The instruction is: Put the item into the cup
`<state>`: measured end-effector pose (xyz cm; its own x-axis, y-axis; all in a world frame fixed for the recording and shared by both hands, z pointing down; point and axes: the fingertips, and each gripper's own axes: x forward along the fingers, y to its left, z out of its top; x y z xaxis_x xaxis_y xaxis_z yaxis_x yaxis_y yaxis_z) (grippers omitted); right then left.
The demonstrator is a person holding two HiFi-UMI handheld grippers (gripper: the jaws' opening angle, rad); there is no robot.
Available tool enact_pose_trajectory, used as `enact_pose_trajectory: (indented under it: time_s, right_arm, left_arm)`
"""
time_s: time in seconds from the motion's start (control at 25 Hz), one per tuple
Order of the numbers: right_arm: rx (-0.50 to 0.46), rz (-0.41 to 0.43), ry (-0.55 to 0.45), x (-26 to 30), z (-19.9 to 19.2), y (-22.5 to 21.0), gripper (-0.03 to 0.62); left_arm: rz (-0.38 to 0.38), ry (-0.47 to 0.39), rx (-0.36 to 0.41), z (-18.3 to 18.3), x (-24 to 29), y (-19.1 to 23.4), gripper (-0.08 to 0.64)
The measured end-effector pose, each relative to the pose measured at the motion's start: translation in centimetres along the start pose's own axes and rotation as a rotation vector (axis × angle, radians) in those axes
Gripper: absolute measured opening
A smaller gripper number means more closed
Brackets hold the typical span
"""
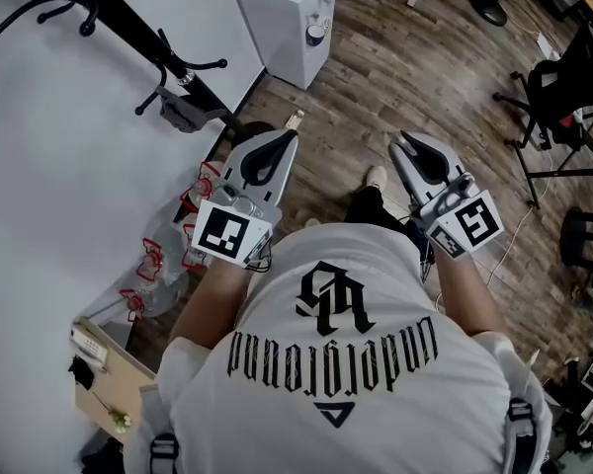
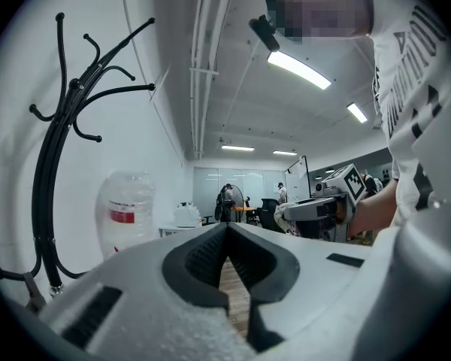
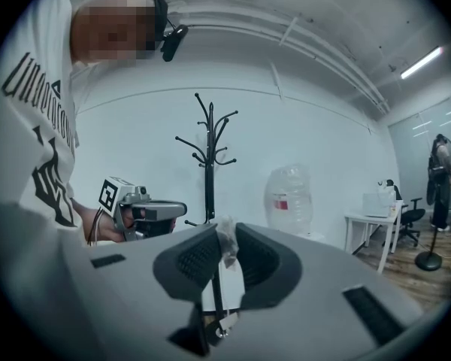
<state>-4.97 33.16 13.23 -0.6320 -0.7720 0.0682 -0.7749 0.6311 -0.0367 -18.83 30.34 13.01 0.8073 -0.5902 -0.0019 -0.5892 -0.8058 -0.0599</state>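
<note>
Plastic-wrapped item [image 3: 228,245]: small, crinkled, nipped at far tips of right gripper [image 3: 227,230], held level above wooden floor [image 1: 346,87].
Left gripper [image 2: 227,229]: jaws together, nothing between.
Cup: not in any view.
Risk: thin bite on slippery wrap; could slip out and drop to floor while hunting for cup.

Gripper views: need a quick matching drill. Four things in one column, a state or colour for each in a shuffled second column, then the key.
1. left gripper
2. right gripper
3. coat rack
4. water bottle

A. clear, with a red label
B. shut on a small pale item
C. black, with hooked arms on top
D. jaws together, nothing between them

Pairs: 1-D, 2-B, 3-C, 4-A
</note>
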Motion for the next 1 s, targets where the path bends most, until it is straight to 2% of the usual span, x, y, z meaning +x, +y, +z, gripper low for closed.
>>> enact_pose_trajectory:
  time_s: [0.2,0.44,0.76,1.0]
  right_arm:
    - [0.014,0.006,-0.006,0.6,0.2,-4.2,0.057]
    - [0.047,0.035,-0.008,1.1,-0.2,-12.2,0.057]
    - [0.064,0.098,0.014,0.4,-0.4,-24.4,0.057]
    - [0.070,0.158,0.038,1.1,-1.2,-31.3,0.058]
  left_arm:
    - [-0.001,0.003,0.004,0.3,4.4,0.5,0.006]
    - [0.010,0.016,-0.010,-0.5,12.6,1.2,0.006]
    - [0.074,0.046,-0.017,-1.5,24.6,1.6,0.006]
    - [0.159,0.089,-0.033,-3.0,30.3,2.9,0.006]
